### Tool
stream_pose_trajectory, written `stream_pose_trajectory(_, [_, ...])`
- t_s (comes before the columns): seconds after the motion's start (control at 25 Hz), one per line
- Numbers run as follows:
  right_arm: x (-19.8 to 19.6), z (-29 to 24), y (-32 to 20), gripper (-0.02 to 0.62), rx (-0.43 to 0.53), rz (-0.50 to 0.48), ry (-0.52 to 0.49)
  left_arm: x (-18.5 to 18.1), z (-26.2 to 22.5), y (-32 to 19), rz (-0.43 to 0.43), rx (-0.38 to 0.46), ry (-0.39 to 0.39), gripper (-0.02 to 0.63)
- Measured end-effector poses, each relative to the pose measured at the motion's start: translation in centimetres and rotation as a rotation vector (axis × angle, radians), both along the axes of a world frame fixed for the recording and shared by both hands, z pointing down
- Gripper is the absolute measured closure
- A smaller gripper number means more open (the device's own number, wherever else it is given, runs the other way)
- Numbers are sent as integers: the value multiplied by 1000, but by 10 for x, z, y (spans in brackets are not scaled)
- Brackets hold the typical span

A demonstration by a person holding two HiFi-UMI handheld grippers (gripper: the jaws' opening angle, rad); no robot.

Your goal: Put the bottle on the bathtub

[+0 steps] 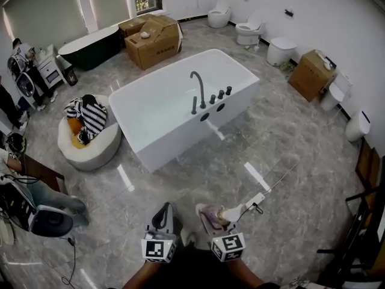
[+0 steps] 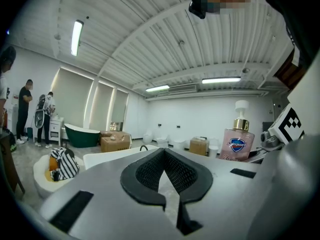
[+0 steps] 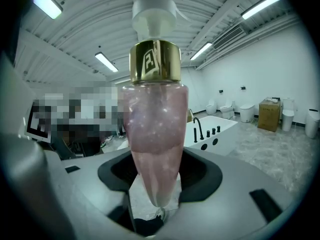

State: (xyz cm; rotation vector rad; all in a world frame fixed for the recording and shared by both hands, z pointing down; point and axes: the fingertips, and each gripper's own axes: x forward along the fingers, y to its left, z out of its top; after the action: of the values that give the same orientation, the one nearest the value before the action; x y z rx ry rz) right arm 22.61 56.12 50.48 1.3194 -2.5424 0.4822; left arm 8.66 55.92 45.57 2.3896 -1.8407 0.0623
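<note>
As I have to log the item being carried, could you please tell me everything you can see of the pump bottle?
The bottle is clear plastic holding glittery pink liquid, with a gold collar and a white pump head. Its label is blue, reading Safeguard. It stands upright, clamped low between the right gripper's jaws, far from the bathtub.

Cardboard box [image 1: 153,44], toilet [image 1: 248,32], perhaps a striped cushion [image 1: 93,118] on a round pouf [image 1: 101,152]

- Our left claw [image 2: 164,156] has a smooth grey shell and black ribbed pads [image 2: 149,172].
- Our right claw [image 1: 210,217] is built alike, grey with black.
- Each carries a white cube [image 1: 159,250] with black square markers.
</note>
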Motion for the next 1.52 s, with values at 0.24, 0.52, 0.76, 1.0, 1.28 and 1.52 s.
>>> stream_pose_trajectory(0.24, [-4,9,-36,370,-10,8,12,2,13,-40,21,-10,7,592])
stream_pose_trajectory(0.52, [-22,15,-106,370,-19,28,31,-19,15,-119,43,-4,11,592])
stream_pose_trajectory(0.76, [-52,7,-180,370,-9,48,35,-47,5,-200,76,0,26,592])
stream_pose_trajectory(1.0, [-88,0,-259,370,-13,80,38,-83,-6,-279,85,-13,50,592])
stream_pose_trajectory(1.28, [-130,7,-328,370,-48,94,56,-129,5,-346,97,-41,59,592])
stream_pose_trajectory(1.52, [-153,9,-365,370,-65,93,55,-147,6,-385,98,-24,95,592])
